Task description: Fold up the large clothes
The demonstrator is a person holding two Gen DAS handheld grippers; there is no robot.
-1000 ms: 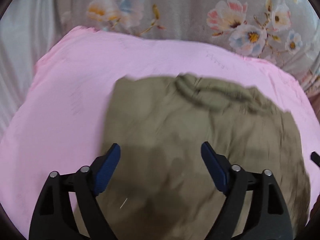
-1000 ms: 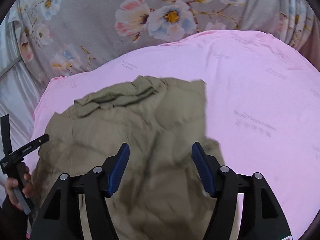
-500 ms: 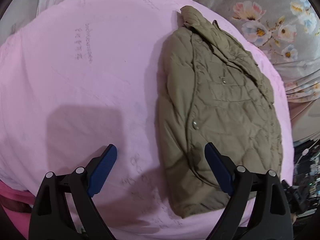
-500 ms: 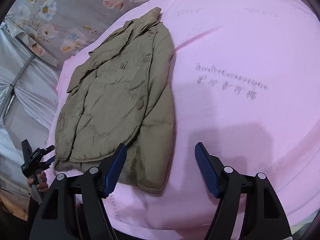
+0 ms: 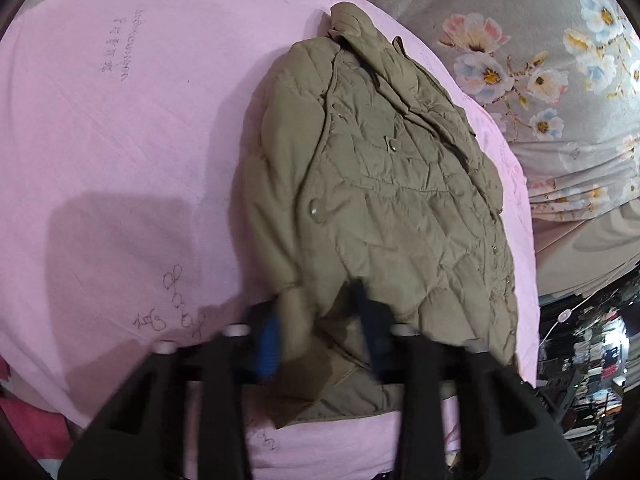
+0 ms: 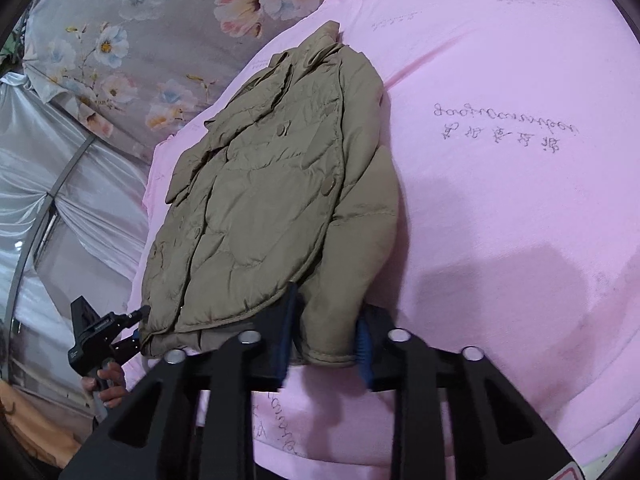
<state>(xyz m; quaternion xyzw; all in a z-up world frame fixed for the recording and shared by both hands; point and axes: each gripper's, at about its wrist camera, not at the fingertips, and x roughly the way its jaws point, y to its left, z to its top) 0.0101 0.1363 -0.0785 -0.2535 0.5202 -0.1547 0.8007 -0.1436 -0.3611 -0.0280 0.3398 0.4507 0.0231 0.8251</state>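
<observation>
Left gripper [image 5: 320,340] jaws clamped on the near hem of the olive quilted jacket [image 5: 380,200], right gripper [image 6: 326,344] jaws pinched its sleeve cuff, jacket lay on pink sheet [image 6: 520,200], floral fabric [image 6: 160,40] beyond

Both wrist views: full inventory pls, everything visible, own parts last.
jacket: 1, olive quilted, lying on the pink sheet, collar away from the cameras, hem near both grippers
pink sheet: 1, pink with handwritten marks, covers the surface under the jacket
floral fabric: 1, grey with flowers, behind the sheet
white drape: 1, silvery white, far left in the right wrist view
left gripper: 1, black with blue pads, closing on the jacket's hem
right gripper: 1, black with blue pads, around the sleeve cuff
hand: 1, holds the left gripper's handle
</observation>
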